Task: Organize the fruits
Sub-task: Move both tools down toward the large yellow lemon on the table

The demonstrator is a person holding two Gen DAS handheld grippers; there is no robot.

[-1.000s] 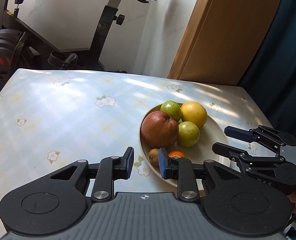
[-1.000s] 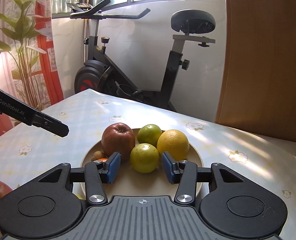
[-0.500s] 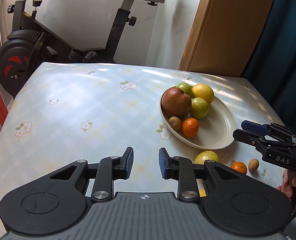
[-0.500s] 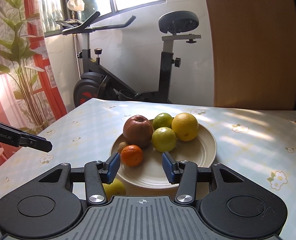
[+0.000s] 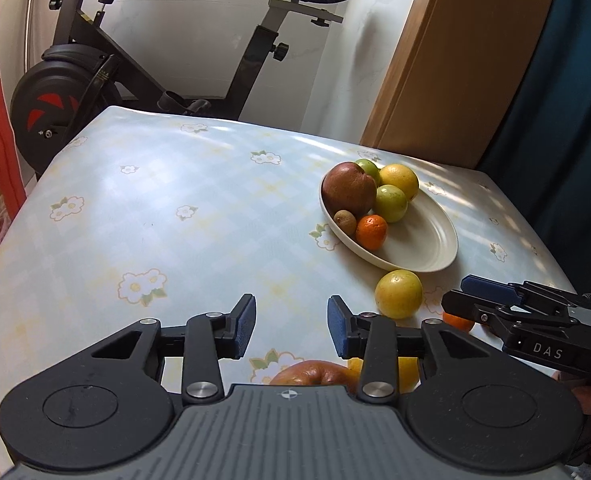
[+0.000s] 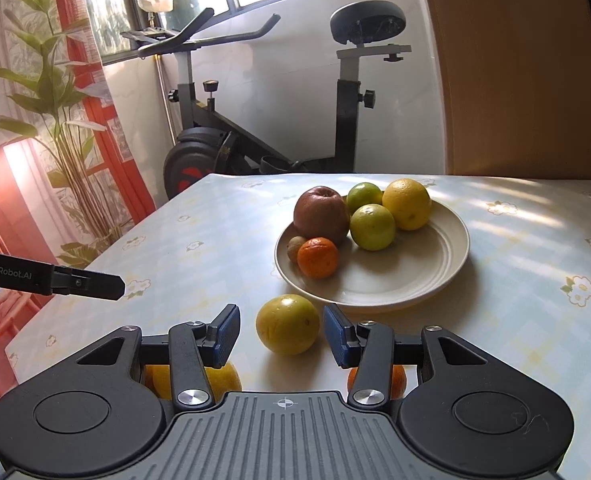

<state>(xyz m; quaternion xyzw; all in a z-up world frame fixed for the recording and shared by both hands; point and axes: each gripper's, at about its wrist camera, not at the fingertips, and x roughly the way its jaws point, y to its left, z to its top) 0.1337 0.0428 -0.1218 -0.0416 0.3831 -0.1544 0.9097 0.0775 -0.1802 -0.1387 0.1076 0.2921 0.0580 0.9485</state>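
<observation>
The yellow fruit (image 6: 288, 324) lies on the table (image 6: 199, 256), just outside the plate (image 6: 447, 256), straight ahead of my right gripper (image 6: 281, 334) and centred between its spread, empty jaws. It's round, so no axis matters. My left gripper (image 5: 291, 326), also spread and empty, has it off to its right, so the right is nearer.

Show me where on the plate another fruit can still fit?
The plate's near-right half is bare, bordered by the small orange, green citrus and rim. The far-left side is crowded around the red apple.
</observation>
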